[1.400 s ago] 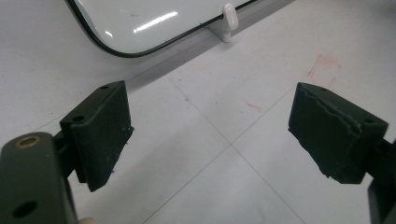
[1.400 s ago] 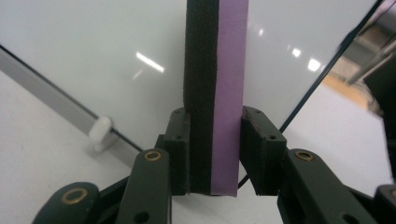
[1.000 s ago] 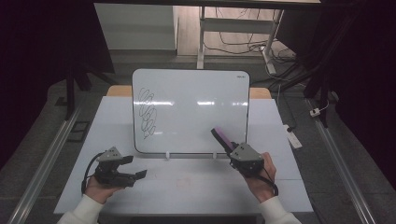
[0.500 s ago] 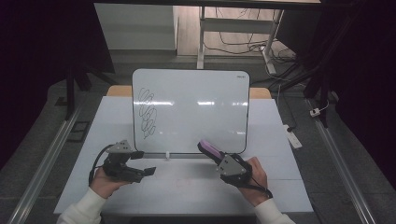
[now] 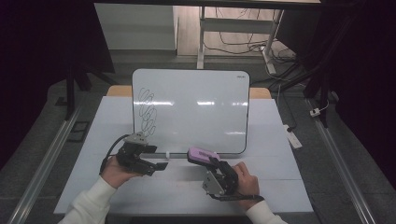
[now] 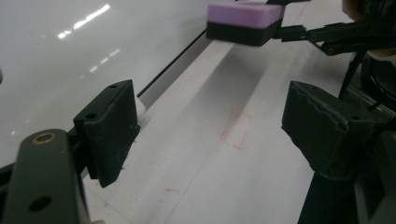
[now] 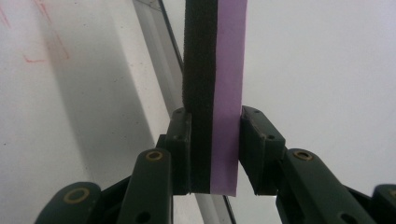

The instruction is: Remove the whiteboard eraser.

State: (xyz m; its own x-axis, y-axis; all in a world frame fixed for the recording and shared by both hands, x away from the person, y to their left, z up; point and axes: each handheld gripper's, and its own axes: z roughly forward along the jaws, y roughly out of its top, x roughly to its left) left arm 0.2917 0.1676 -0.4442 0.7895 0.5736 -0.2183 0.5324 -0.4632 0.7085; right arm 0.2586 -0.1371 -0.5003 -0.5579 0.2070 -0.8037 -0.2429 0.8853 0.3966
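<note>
Right gripper (image 5: 211, 162) clamps the purple eraser (image 5: 201, 154), left gripper (image 5: 160, 165) jaws just narrowing on nothing; keep felt flat, sweeping toward the scribble (image 5: 148, 109) at eleven o'clock.

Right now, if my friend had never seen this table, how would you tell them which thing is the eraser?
Find the big whiteboard lying on the white table, with black scribbles near its left edge. Go to the board's near edge, where the right tongs are shut on a small block, the eraser. It is the one purple thing there, with a black felt layer on one side.
</note>
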